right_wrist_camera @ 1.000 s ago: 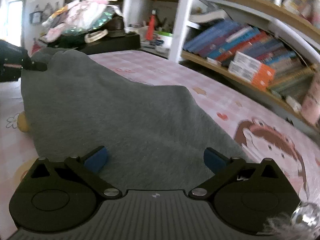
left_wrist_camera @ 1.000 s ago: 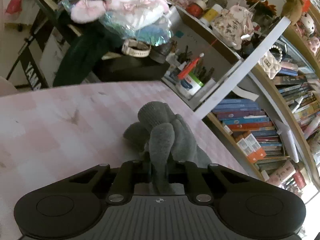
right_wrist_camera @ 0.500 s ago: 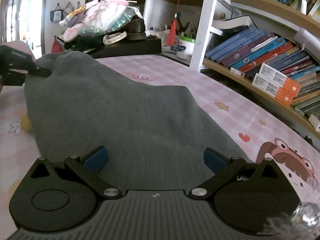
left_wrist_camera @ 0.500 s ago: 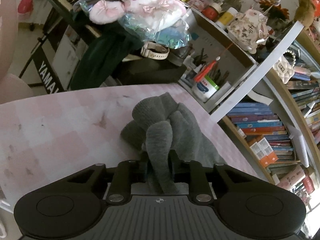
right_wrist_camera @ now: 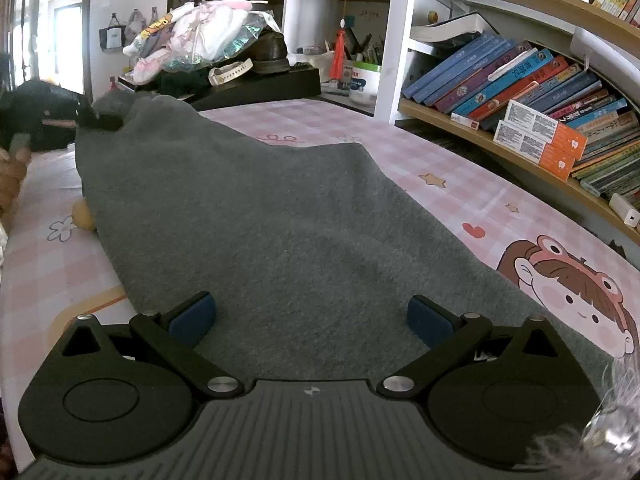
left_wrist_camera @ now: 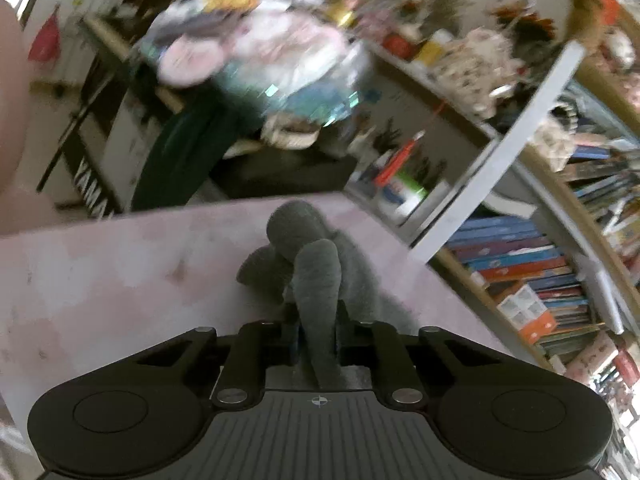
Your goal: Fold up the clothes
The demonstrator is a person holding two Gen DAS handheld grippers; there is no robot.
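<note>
Left fingers (left_wrist_camera: 318,320) closing, pinching grey garment (right_wrist_camera: 280,220); right fingers (right_wrist_camera: 308,316) wide apart above it.

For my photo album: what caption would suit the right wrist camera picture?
Open right tool poised over a grey garment spread on a pink checked cloth, its far corner pinched by the left tool.

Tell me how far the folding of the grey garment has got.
Barely begun. Done: the grey garment is spread on the pink checked cloth, with no fold visible. In hand: the left gripper is closing on a bunched corner, lifted at the far end. The right gripper hovers open over the near end, holding nothing. Left: every fold.
</note>
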